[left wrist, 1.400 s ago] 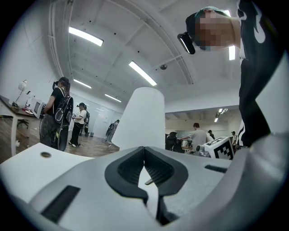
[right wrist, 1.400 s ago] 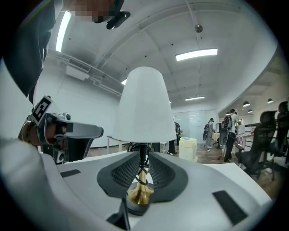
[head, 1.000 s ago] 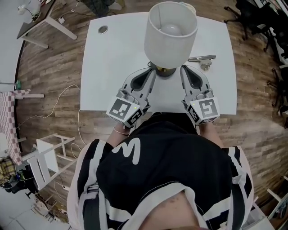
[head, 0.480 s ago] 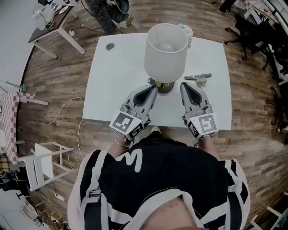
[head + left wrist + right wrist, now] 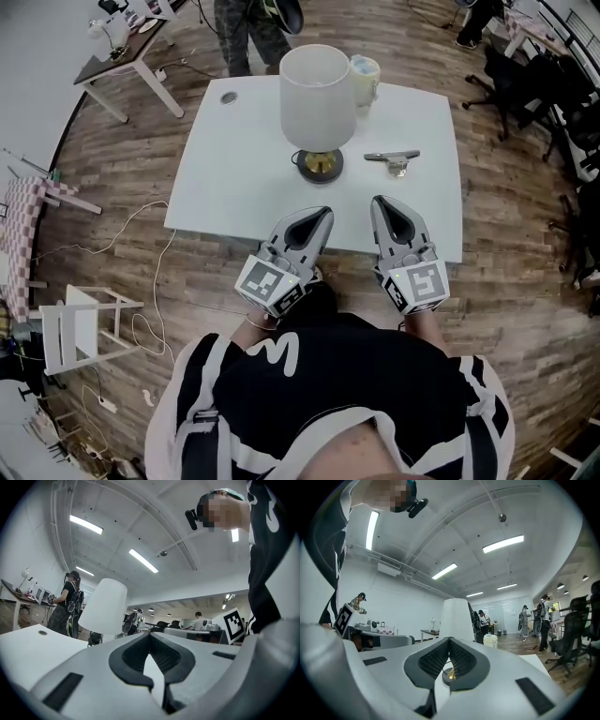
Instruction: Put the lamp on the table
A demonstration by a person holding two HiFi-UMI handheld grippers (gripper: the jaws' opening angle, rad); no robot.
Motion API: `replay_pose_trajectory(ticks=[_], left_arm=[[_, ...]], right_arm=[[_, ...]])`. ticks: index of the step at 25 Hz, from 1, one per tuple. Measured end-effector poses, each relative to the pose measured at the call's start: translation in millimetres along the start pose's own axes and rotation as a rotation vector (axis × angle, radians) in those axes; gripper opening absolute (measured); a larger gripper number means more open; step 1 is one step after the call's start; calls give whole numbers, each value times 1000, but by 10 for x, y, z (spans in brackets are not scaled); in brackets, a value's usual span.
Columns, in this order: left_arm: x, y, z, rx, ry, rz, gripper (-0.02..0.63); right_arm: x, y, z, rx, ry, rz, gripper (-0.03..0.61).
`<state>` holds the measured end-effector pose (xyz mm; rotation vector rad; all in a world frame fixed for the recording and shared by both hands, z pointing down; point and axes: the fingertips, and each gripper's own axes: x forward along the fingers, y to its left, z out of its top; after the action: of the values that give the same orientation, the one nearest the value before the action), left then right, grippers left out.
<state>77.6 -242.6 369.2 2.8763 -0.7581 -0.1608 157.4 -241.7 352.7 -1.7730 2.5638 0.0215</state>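
Observation:
The lamp [image 5: 319, 94], with a white shade and a round brass base [image 5: 321, 166], stands upright on the white table [image 5: 234, 178]. Neither gripper touches it. My left gripper [image 5: 322, 212] and right gripper [image 5: 380, 202] hover side by side over the table's near edge, both shut and empty, pointing at the lamp from a short way off. In the left gripper view the shade [image 5: 104, 606] shows up and to the left of the closed left gripper [image 5: 150, 634]. In the right gripper view the lamp [image 5: 457, 618] rises straight behind the closed right gripper [image 5: 449, 639].
A pale cup [image 5: 364, 77] stands at the table's far edge and a small metal tool [image 5: 394, 159] lies right of the lamp. A person [image 5: 248, 19] stands beyond the table. Office chairs [image 5: 553, 103] crowd the right; a white stool [image 5: 80, 323] and cables lie left.
Both grippers have drawn back from either side of the lamp's base toward the table's near edge. The lamp has stayed standing on the table.

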Motion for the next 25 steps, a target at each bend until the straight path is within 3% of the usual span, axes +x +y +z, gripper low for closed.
replay_pose_trajectory(ticks=[13,25], left_arm=[[-603,-1311,-73,7,-50,48,5],[-791,-1619,12,20,-60,79,5]], right_arm=[[-1178,468,108,-15,2,75,18],[-1432,625,97,-55,27,126,18]])
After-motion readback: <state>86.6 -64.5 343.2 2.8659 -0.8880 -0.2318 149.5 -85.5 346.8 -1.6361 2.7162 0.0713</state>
